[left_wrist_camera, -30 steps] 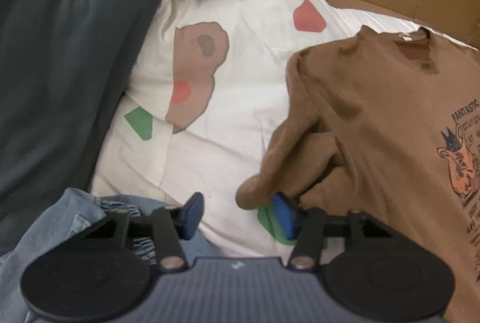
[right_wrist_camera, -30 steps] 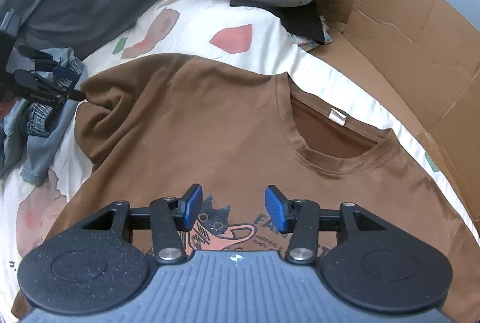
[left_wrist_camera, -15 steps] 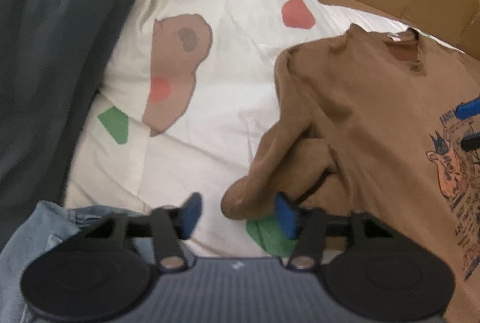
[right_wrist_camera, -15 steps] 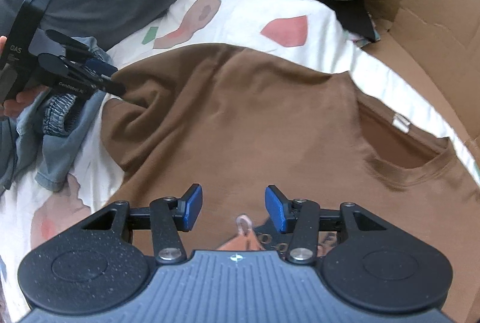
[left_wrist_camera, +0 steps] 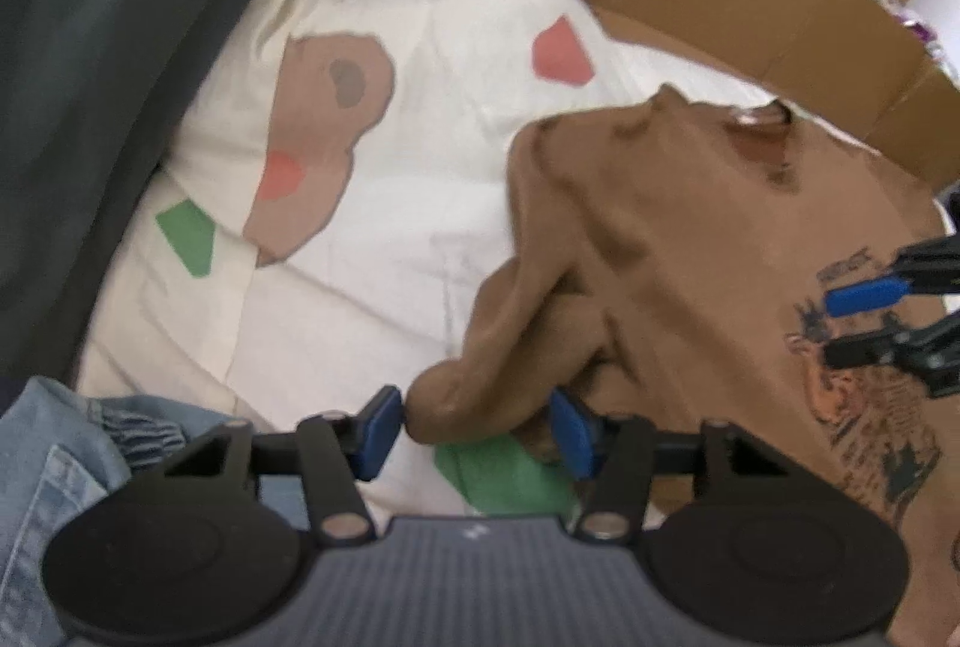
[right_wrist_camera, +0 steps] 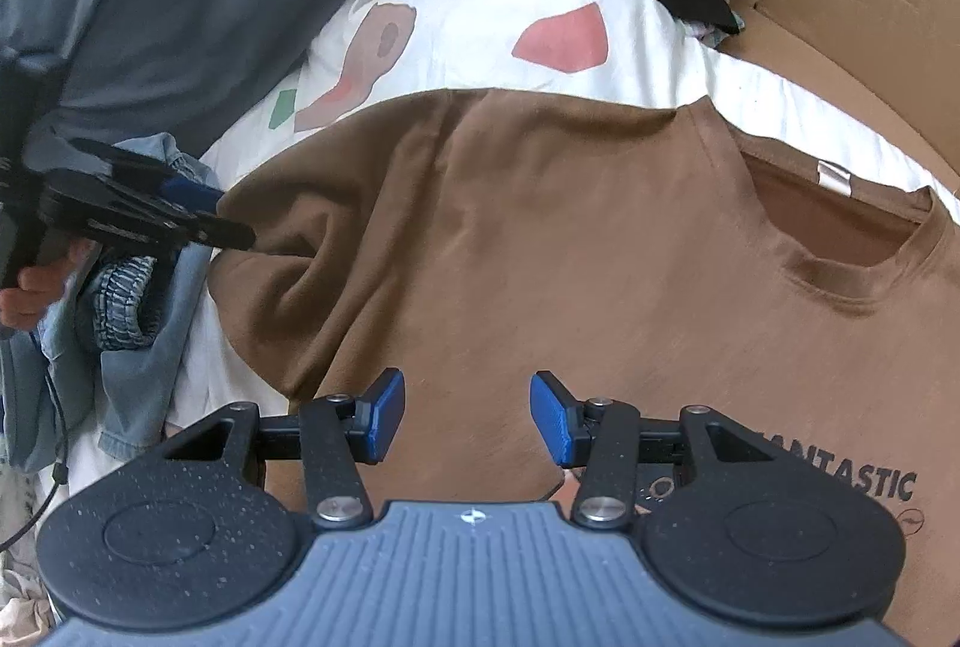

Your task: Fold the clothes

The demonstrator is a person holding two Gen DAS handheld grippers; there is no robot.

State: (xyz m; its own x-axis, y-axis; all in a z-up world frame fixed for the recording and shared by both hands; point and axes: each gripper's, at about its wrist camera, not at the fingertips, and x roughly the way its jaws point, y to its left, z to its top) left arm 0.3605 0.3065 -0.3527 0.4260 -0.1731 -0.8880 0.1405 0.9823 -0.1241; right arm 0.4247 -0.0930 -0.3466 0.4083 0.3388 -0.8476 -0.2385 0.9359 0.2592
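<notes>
Jaws of the left gripper (left_wrist_camera: 474, 428) stand parted around the bunched sleeve (left_wrist_camera: 480, 395); the right gripper (right_wrist_camera: 467, 422) hovers, spread, above the chest. Brown T-shirt (right_wrist_camera: 570, 239) lies print-up, flat on the bed (right_wrist_camera: 480, 23), unfolded except that crumpled sleeve. Collar (right_wrist_camera: 840, 227) points right in the right view, long axis crosswise.

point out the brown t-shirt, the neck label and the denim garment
brown t-shirt (right_wrist_camera: 540, 257), right wrist view, on the flat chest fabric.
neck label (right_wrist_camera: 834, 179), right wrist view, on the pale tag inside the back of the collar.
denim garment (right_wrist_camera: 129, 305), right wrist view, on its gathered ribbed band.
</notes>
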